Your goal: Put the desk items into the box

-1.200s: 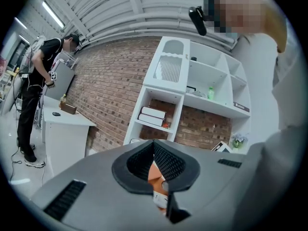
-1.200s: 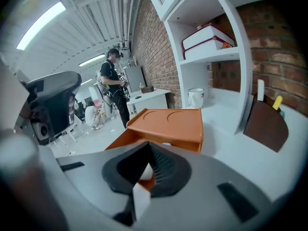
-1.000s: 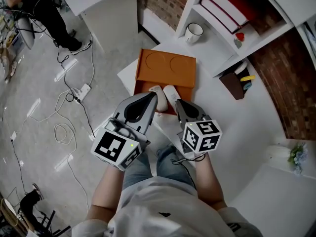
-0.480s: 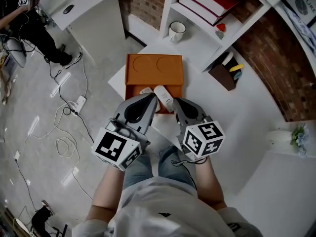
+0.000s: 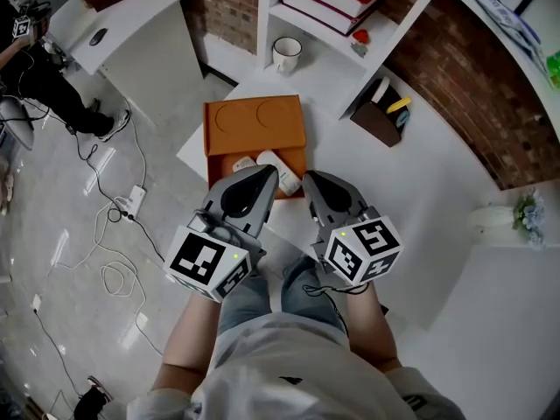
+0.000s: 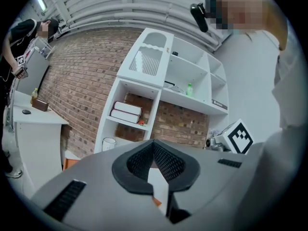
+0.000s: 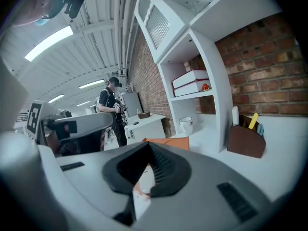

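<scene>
Both hand-held grippers pressed together and empty, at the near edge of the box.

I hold my left hand-held gripper [image 5: 268, 176] and right hand-held gripper [image 5: 308, 180] side by side, each with its jaws closed on nothing, tips over the near edge of the orange box [image 5: 254, 121], which sits at the corner of the white tabletop [image 5: 420, 191]. Two white items [image 5: 276, 159] lie next to each other in the box's near part. Beyond it, a white mug [image 5: 285, 53] stands in the shelf unit's [image 5: 398, 38] bottom bay. A brown pen holder [image 5: 376, 119] stands to the right.
</scene>
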A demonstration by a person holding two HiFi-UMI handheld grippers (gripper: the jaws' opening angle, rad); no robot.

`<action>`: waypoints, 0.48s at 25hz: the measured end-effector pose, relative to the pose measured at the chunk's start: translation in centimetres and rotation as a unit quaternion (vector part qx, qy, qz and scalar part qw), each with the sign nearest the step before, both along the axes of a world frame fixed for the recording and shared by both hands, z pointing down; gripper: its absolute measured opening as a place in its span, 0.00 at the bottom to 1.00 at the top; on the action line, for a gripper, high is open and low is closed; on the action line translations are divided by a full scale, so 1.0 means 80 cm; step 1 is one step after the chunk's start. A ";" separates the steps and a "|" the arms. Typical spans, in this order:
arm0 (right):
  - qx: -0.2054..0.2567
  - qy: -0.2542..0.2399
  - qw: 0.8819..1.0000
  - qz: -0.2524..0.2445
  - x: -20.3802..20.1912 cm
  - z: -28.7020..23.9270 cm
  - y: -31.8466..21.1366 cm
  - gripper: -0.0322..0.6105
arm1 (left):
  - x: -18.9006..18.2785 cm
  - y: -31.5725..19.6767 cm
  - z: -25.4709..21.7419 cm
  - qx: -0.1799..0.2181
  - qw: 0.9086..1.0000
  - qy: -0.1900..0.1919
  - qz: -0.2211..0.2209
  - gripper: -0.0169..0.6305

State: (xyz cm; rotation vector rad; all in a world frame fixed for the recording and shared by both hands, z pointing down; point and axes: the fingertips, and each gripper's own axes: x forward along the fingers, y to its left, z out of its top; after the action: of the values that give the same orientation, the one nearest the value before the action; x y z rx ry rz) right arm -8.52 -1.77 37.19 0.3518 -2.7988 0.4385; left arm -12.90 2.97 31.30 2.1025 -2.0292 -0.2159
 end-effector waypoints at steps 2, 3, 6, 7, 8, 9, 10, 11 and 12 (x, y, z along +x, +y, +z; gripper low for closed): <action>0.003 -0.007 1.000 0.005 0.005 -0.007 0.000 0.06 | 0.006 -0.002 0.000 0.000 1.000 -0.003 0.008 0.05; 0.005 -0.011 1.000 0.007 0.008 -0.011 0.000 0.06 | 0.009 -0.003 0.000 0.000 1.000 -0.004 0.012 0.05; 0.012 -0.020 1.000 0.014 0.015 -0.020 0.002 0.06 | 0.016 -0.005 0.000 -0.002 1.000 -0.010 0.024 0.05; 0.014 -0.023 1.000 0.016 0.018 -0.023 0.002 0.06 | 0.019 -0.006 0.000 -0.002 1.000 -0.011 0.027 0.05; 0.017 -0.026 0.999 0.018 0.021 -0.026 0.003 0.06 | 0.022 -0.007 0.000 -0.003 0.999 -0.011 0.031 0.05; 0.019 -0.030 0.999 0.020 0.024 -0.029 0.003 0.06 | 0.025 -0.008 0.000 -0.003 0.999 -0.010 0.034 0.05; 0.021 -0.034 0.999 0.023 0.027 -0.032 0.003 0.06 | 0.028 -0.009 0.000 -0.004 0.999 -0.009 0.037 0.05; 0.022 -0.038 0.999 0.026 0.030 -0.035 0.003 0.06 | 0.031 -0.011 0.000 -0.005 0.999 -0.009 0.041 0.05; 0.024 -0.043 0.998 0.028 0.033 -0.038 0.003 0.06 | 0.034 -0.012 0.000 -0.007 0.999 -0.009 0.045 0.05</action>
State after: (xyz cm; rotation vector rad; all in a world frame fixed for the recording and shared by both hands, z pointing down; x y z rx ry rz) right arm -5.88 -1.56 34.13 0.4330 -2.8923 0.4089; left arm -10.21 2.02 31.33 2.1887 -1.9355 -0.1690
